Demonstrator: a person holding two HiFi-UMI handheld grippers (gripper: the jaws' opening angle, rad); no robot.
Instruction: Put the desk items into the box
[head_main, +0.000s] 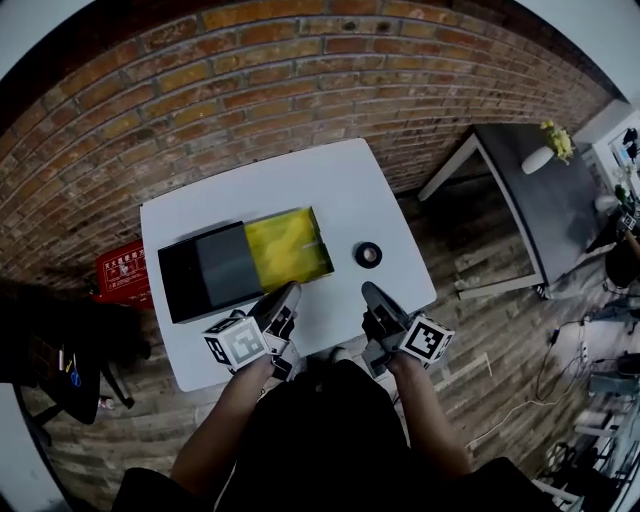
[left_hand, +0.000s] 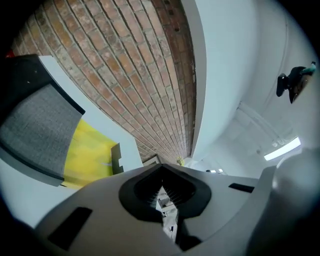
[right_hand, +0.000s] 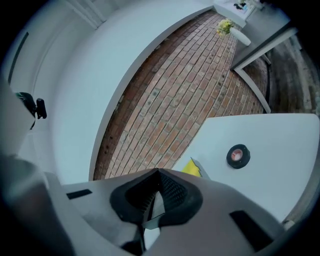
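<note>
An open box (head_main: 288, 247) with a yellow inside lies on the white table (head_main: 330, 180); a black and grey cover (head_main: 205, 272) overlaps its left half. To the right of the box lies a black tape roll (head_main: 368, 254). My left gripper (head_main: 290, 292) hovers at the box's near right corner, shut and empty. My right gripper (head_main: 368, 290) is just in front of the tape roll, shut with nothing in it. The left gripper view shows the yellow box (left_hand: 90, 155) and grey cover (left_hand: 37, 127) beyond the left gripper (left_hand: 161, 175). The right gripper view shows the tape roll (right_hand: 238, 156) ahead of the right gripper (right_hand: 159, 176).
A brick wall (head_main: 270, 80) runs behind the table. A red crate (head_main: 125, 270) stands on the floor to the left. A dark grey table (head_main: 545, 200) with a white vase of yellow flowers (head_main: 545, 150) stands to the right. Wooden floor surrounds the table.
</note>
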